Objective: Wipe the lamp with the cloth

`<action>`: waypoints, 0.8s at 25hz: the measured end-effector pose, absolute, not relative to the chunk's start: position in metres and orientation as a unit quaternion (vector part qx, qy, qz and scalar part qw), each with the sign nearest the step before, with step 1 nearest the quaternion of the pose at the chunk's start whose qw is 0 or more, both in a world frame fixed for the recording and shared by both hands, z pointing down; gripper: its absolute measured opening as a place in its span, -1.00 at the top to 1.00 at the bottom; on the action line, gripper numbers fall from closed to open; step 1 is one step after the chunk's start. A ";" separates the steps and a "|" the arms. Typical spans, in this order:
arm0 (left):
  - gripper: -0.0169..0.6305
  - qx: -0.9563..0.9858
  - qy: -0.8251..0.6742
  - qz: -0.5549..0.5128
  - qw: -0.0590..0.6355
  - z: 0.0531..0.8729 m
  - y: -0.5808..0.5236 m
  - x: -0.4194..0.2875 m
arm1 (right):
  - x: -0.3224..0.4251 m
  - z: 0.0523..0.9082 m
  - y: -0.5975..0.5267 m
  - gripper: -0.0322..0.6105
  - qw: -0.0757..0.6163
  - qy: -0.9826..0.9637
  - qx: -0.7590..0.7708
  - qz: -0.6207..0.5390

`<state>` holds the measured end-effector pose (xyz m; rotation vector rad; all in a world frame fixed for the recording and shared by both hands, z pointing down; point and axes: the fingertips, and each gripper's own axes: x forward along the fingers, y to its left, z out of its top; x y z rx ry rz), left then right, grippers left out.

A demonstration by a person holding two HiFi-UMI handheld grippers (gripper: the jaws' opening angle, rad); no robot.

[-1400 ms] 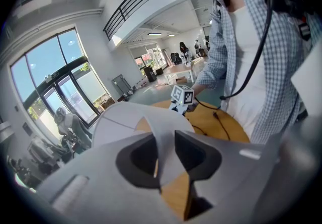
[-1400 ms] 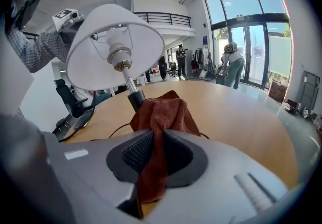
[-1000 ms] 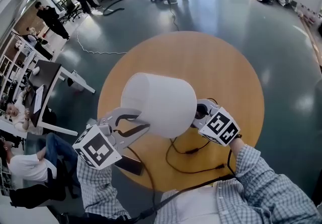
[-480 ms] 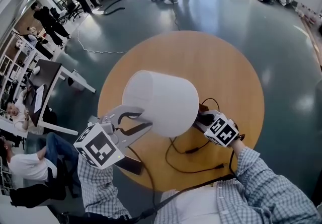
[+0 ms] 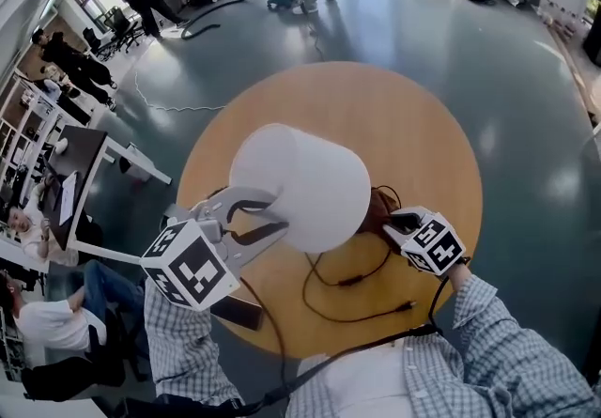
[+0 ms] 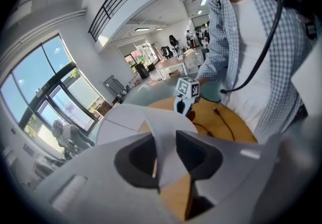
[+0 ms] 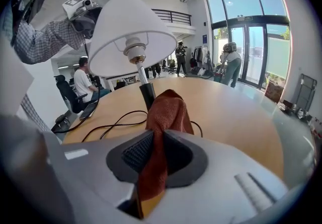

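One lamp (image 5: 300, 186), one cloth (image 7: 168, 109), two grippers: right gripper (image 7: 157, 152) angled down, pinching the cloth; left gripper (image 6: 165, 155) angled down too, jaws just loosened around the lamp's rim.

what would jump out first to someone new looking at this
A big white lampshade fills the middle of the round wooden table, with the left gripper straddling its lower rim, jaws just opened a little. Next is the rust-red cloth pinched in the right gripper, close to the lamp's black stem.
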<state>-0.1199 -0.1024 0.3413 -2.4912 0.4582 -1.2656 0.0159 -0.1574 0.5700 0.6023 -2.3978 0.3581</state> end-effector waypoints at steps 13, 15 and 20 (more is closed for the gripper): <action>0.56 -0.821 0.074 -0.515 0.235 0.340 -0.107 -0.057 | 0.104 0.569 -0.129 0.71 0.323 -0.883 0.296 0.169; 0.55 -0.815 0.063 -0.522 0.246 0.341 -0.106 -0.049 | 0.110 0.574 -0.127 0.71 0.333 -0.876 0.300 0.176; 0.54 -0.802 0.043 -0.533 0.265 0.343 -0.099 -0.035 | 0.107 0.600 -0.123 0.71 0.362 -0.862 0.296 0.193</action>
